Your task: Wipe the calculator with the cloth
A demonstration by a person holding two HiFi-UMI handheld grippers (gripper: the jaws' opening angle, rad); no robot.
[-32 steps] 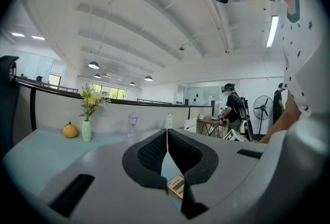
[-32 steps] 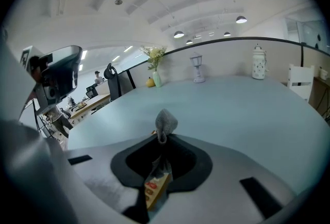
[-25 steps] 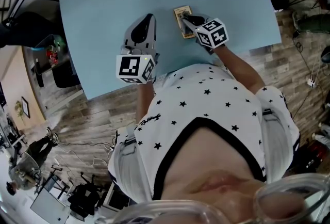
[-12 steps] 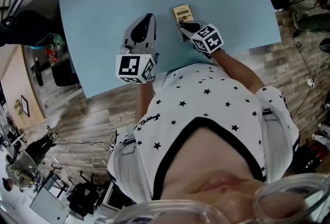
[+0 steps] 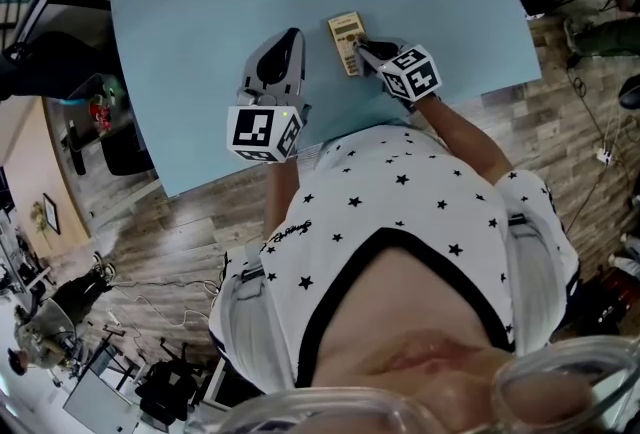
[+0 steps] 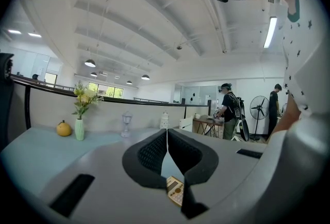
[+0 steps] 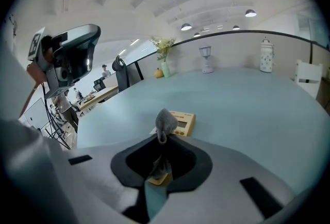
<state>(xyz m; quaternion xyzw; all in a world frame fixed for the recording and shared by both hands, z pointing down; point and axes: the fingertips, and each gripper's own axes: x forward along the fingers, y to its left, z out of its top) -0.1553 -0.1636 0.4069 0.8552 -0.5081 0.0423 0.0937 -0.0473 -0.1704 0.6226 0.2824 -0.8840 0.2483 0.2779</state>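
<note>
The calculator (image 5: 346, 42) lies flat on the light blue table (image 5: 200, 32), near its front edge, at about 12 o'clock from the person's chest, with its long side running away from them. More of its face shows than a second ago: the right gripper (image 5: 363, 50) was then laid across the lower half, half a second ago it had drawn back toward the near end, and now it sits at the calculator's 4 o'clock corner. I read that as one wiping stroke just finished or turning round, so the task seems to be mid-course and not yet clearly done (the calculator also looks nudged slightly to the left, though the head camera has shifted too).

In the right gripper view the jaws are pinched on a small grey cloth (image 7: 164, 121), whose bunched end sticks up past the tips and touches the near edge of the calculator (image 7: 181, 122).

The right forearm reaches forward and inward from 5 o'clock, the gripper low and pointing toward 10 o'clock. The left gripper (image 5: 287, 34) stands at the calculator's 8 o'clock, apart from it, unmoved over the last second; its jaws are pressed together with nothing between them, and it points toward 12 o'clock. It lends no steadying hold, so the calculator may slide under the next stroke.
</note>
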